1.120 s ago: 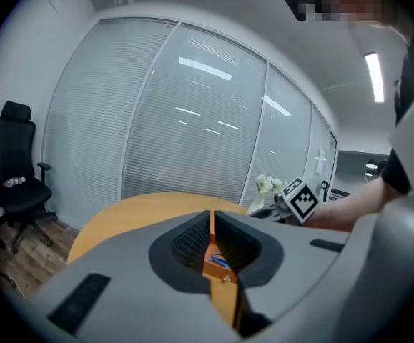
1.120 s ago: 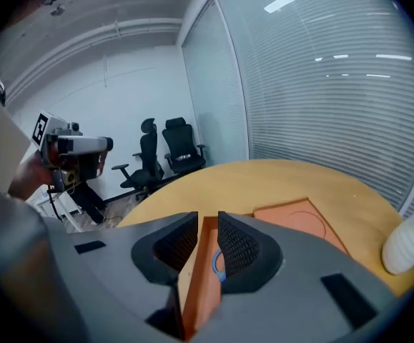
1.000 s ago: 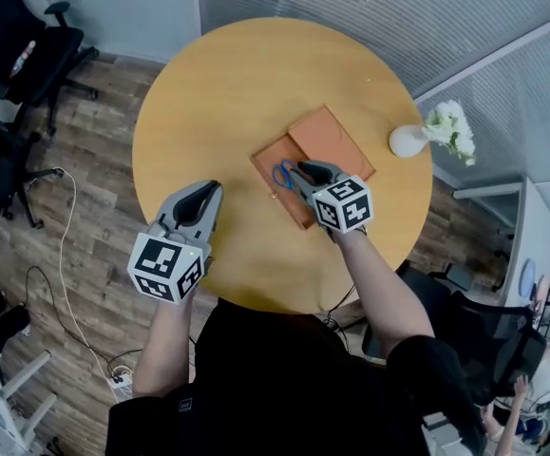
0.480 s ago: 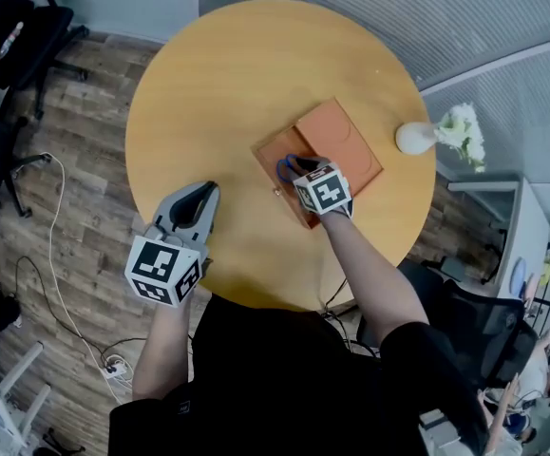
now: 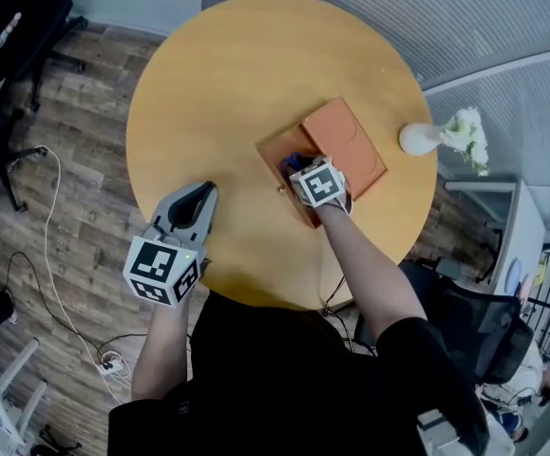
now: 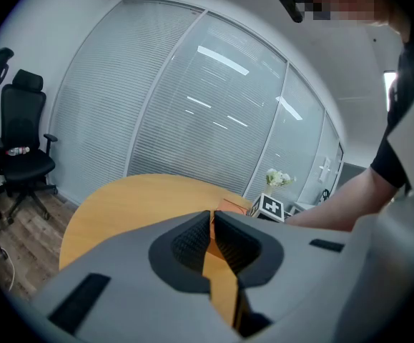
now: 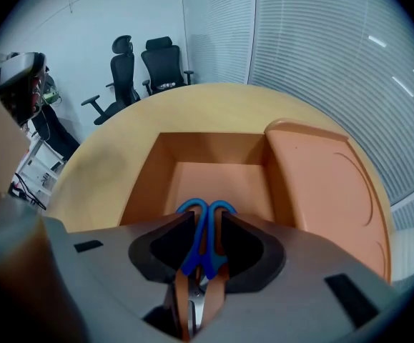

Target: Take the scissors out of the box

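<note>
Right gripper [image 7: 207, 224], jaws pinching blue handles; left gripper [image 6: 212, 216], jaws pressed together on nothing, above the near table edge. Round wooden table [image 5: 227, 93] bears the open orange box [image 7: 214, 148], its lid [image 7: 321, 184] alongside. Scissors [image 7: 196, 252] lie inside the box.

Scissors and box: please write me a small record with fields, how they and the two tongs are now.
box: orange, open, on the round table
lid: lies flat beside the box
scissors: blue handles, inside the box
right tongs: closed on the scissors' handles
left tongs: closed, empty, away from the box
task: scissors not yet out
</note>
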`<state>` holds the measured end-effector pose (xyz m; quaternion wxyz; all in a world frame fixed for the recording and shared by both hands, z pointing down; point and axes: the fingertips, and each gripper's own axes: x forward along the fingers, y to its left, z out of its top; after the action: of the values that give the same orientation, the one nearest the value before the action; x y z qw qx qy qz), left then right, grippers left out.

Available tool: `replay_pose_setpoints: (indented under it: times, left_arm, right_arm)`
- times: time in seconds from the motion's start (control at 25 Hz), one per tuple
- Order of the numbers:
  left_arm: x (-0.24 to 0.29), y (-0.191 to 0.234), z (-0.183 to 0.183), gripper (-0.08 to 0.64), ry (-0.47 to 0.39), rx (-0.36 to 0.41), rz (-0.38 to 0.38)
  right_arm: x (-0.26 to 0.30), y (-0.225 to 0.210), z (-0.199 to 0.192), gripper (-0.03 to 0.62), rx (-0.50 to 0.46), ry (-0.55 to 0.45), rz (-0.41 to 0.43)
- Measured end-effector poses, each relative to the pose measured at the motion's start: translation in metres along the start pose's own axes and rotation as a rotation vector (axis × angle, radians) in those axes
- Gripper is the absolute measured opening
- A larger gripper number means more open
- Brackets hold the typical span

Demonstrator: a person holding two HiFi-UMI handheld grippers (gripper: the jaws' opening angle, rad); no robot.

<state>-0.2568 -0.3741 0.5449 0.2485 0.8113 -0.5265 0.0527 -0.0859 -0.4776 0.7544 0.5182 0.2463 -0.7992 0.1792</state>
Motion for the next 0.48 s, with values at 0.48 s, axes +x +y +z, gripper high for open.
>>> replay_pose_setpoints:
  times: [0.48]
  left_arm:
    - [-0.020, -0.005, 0.010, 0.028, -0.021, 0.012, -0.040]
  right_arm:
    - [-0.019, 0.012, 0.015, 0.089, -0.005, -0.066, -0.016]
